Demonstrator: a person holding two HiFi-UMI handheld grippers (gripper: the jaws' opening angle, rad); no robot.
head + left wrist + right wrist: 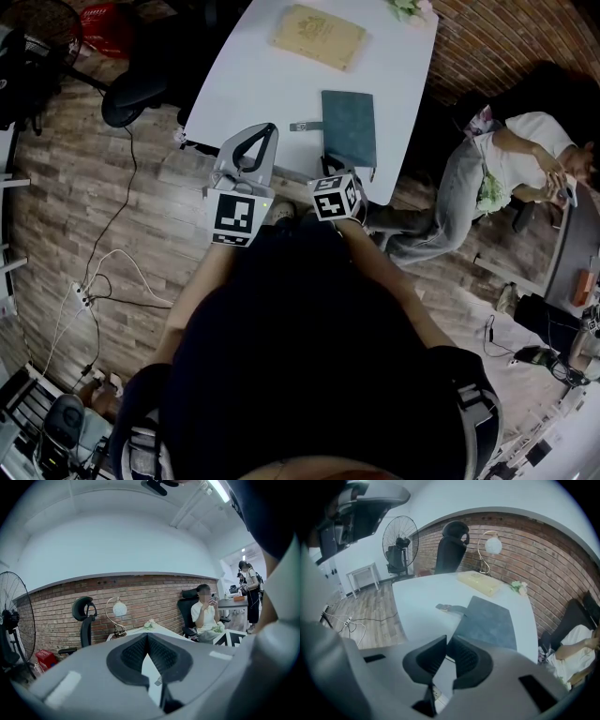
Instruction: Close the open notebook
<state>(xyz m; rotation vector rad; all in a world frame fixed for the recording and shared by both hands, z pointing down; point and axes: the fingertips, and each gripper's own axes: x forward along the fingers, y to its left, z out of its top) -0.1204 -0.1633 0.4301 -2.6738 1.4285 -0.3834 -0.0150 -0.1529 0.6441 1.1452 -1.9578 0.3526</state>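
The dark teal notebook (pixel 348 127) lies flat on the white table (pixel 253 75) with its cover down, near the front edge. Its strap (pixel 305 126) sticks out to the left. In the right gripper view the notebook (pixel 490 620) and strap (pixel 450 607) lie just beyond the jaws. My right gripper (pixel 446 640) is shut with nothing in it, and it hovers at the table's near edge (pixel 330 172), angled down toward the notebook. My left gripper (pixel 266 131) is also shut and holds nothing. It points nearly level over the table's front left edge (pixel 147 635).
A tan book (pixel 319 36) lies at the far side of the table, with flowers (pixel 410 7) at the far corner. A black office chair (pixel 141 89) stands left of the table. A person (pixel 525 159) sits to the right. Cables and a power strip (pixel 84 298) lie on the wooden floor.
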